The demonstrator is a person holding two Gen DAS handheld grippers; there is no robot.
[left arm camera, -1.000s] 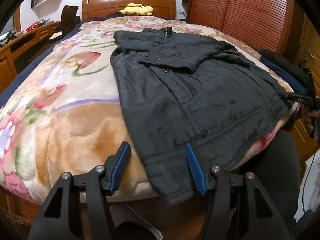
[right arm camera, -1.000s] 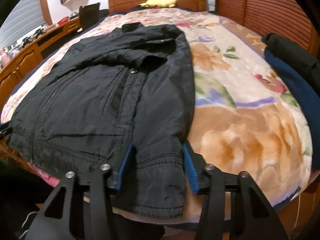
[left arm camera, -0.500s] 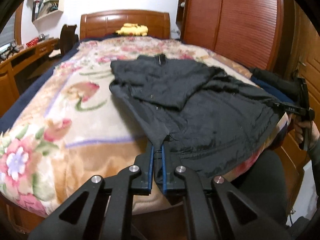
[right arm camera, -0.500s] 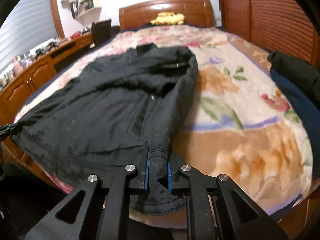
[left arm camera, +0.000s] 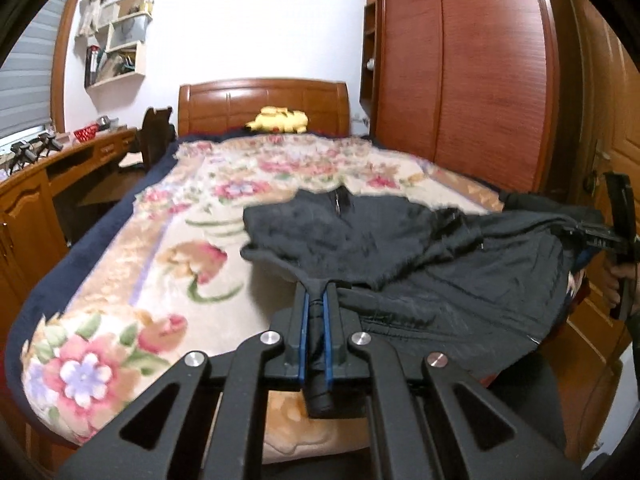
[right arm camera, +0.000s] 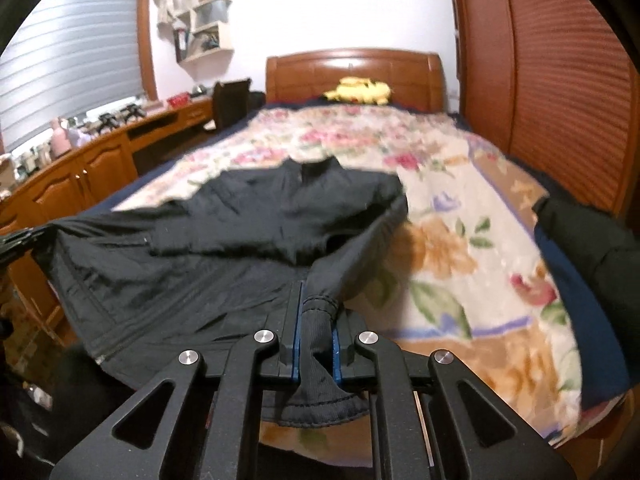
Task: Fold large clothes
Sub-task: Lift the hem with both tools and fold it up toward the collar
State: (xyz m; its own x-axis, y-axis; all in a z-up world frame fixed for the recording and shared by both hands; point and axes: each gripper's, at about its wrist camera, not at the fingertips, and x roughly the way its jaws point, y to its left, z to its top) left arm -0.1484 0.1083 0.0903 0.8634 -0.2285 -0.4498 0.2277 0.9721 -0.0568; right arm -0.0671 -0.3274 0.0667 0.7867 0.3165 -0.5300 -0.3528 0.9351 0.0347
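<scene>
- You stand at the foot of a bed [left arm camera: 120, 264] covered by a floral blanket [right arm camera: 460, 248]; beyond your claws a wooden headboard [left arm camera: 262, 102] closes the far end, with a yellow plush toy [left arm camera: 280, 119] lying just in front of it.
- Your left gripper [left arm camera: 315, 300] is pressed together on one hem corner of the black jacket [left arm camera: 400, 248], a fold of cloth pinched between its blue pads.
- Your right gripper [right arm camera: 316, 312] pinches the jacket's [right arm camera: 224, 240] other hem corner, the ribbed edge bunched between its pads; its jaws have just been closing on that cloth.
- The jacket's near edge hangs lifted between the two claws, while its collar end lies on the blanket farther ahead.
- Beside the right gripper, to its right, a dark folded pile [right arm camera: 592, 240] sits at the bed's edge.
- Left of both claws runs a wooden desk [left arm camera: 44, 184] under wall shelves [left arm camera: 116, 48]; on the right stands a wardrobe [left arm camera: 472, 72] with reddish doors.
</scene>
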